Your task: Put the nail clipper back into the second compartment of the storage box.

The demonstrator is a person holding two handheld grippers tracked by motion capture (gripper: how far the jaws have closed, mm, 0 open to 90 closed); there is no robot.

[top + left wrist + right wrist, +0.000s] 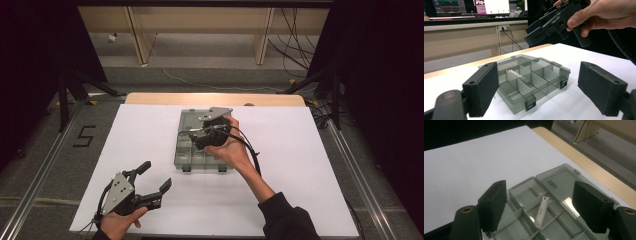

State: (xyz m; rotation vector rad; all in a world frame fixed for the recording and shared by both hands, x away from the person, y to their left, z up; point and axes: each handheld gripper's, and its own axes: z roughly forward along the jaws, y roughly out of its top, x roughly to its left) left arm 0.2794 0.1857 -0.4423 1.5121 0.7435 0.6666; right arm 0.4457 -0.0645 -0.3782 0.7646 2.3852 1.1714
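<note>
- The nail clipper (541, 212) lies in a middle compartment of the compartment box (187, 150), resting across a divider; placement appears done.
- The right gripper (537, 207) hangs above the box, jaws spread, nothing between them.
- The left gripper (155, 179) rests near the table edge, jaws spread, empty.
- The lid (564, 185) lies open; closing it probably remains.

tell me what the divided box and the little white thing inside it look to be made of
Divided box: likely smoky, see-through hard plastic, glossy; the partitions show through its walls and the lid reflects light. Little white thing: smooth, slim and pale, possibly plastic or painted metal; the look leaves that open.
</note>
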